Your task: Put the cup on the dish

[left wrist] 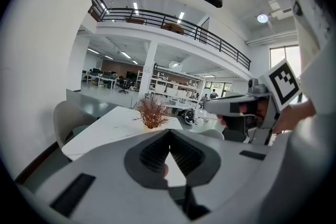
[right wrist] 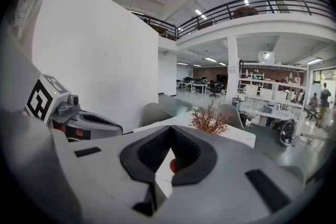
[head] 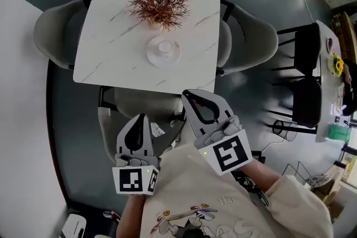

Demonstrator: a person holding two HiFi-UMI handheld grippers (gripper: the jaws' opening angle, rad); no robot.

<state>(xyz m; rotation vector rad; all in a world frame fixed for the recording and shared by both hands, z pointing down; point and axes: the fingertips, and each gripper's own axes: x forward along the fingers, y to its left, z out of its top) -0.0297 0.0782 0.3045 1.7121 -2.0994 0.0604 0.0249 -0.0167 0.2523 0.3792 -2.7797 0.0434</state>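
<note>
A small white cup (head: 164,47) stands on a round white dish (head: 152,56) near the front middle of the white marble table (head: 111,36). Both grippers are held low, close to the person's body and well short of the table. My left gripper (head: 140,116) is shut with nothing in it, its tips meeting (left wrist: 169,131). My right gripper (head: 186,92) sits just to the right and slightly further forward, also shut and empty (right wrist: 170,129). From either gripper view the cup and dish are hidden behind the jaws.
A dried reddish plant (head: 160,1) stands on the table behind the dish. Grey chairs (head: 53,28) surround the table, and one (head: 139,106) lies between me and its front edge. Black chairs (head: 307,72) and another table stand to the right.
</note>
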